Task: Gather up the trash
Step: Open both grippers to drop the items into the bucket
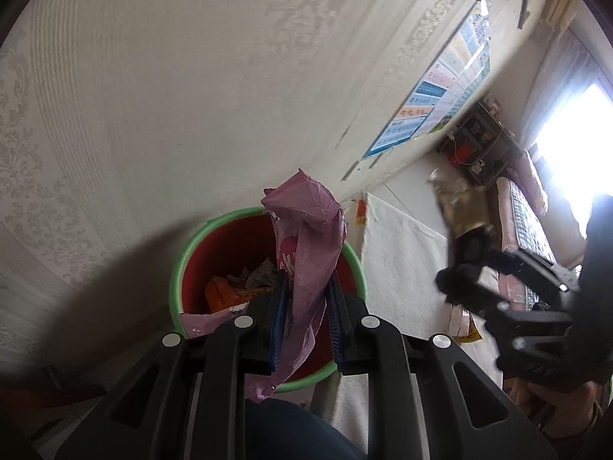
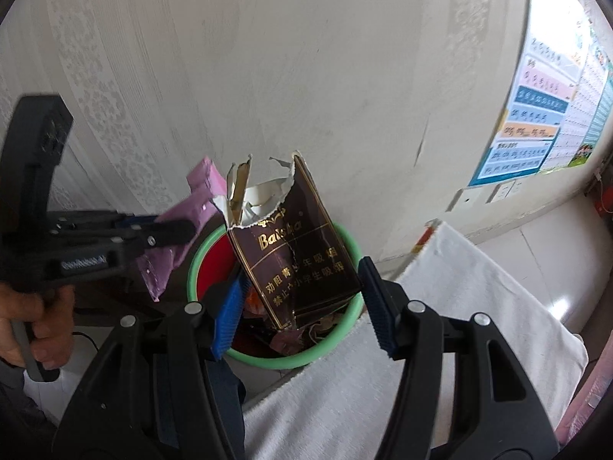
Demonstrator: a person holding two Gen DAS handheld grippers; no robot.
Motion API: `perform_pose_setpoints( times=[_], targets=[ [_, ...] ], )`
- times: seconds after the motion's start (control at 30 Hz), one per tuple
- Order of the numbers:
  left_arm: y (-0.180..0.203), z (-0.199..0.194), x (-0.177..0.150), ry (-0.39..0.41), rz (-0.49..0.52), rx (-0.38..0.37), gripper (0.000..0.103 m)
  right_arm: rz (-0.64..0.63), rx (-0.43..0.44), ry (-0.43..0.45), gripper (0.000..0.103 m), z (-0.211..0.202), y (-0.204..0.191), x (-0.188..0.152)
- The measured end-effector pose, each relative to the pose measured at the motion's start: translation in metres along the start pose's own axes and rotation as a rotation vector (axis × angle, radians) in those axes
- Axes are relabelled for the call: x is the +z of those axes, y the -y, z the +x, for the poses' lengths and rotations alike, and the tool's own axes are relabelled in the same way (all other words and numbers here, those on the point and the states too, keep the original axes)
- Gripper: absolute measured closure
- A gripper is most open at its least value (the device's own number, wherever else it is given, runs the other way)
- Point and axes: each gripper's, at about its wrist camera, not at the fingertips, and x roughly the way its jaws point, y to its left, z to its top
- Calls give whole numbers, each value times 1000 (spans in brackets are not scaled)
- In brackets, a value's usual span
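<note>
A red bin with a green rim (image 1: 177, 268) stands by the wall and holds orange and grey scraps. My left gripper (image 1: 306, 281) is shut on a crumpled pink plastic wrapper (image 1: 306, 230), which hangs over the bin's mouth. My right gripper (image 2: 302, 272) is shut on a torn dark-brown cigarette pack (image 2: 295, 260) with gold lettering, held above the bin's rim (image 2: 346, 235). The right wrist view has the left gripper (image 2: 180, 230) at the left with the pink wrapper (image 2: 199, 199), and a hand (image 2: 42, 318) on its grip. The right gripper (image 1: 459, 260) shows blurred with the pack (image 1: 459, 207).
Behind the bin rises a patterned pale wall with a colourful poster (image 2: 536, 126). A white towel (image 2: 459, 287) lies right of the bin. Farther right are a cluttered shelf (image 1: 482, 145), pink bedding (image 1: 517, 199) and a bright window.
</note>
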Motion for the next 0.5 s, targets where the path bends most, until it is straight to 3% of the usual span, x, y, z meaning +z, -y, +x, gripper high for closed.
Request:
perform_pose_setpoints(
  times=[0.2, 0.27, 0.33, 0.43, 0.5],
  targets=[
    [-11, 18, 6, -33, -5, 5, 81, -3, 1, -77, 46, 37, -4, -10],
    [-12, 28, 6, -53, -3, 21, 70, -8, 0, -101, 45, 48, -5, -12],
    [-13, 33, 3, -54, -4, 30, 51, -16, -1, -117, 42, 54, -7, -15],
    [-14, 37, 3, -50, -22, 29, 37, -19, -9, -121, 31, 56, -8, -16],
    [-15, 38, 1, -48, -31, 31, 34, -12, -12, -120, 29, 55, -5, -16]
  ],
)
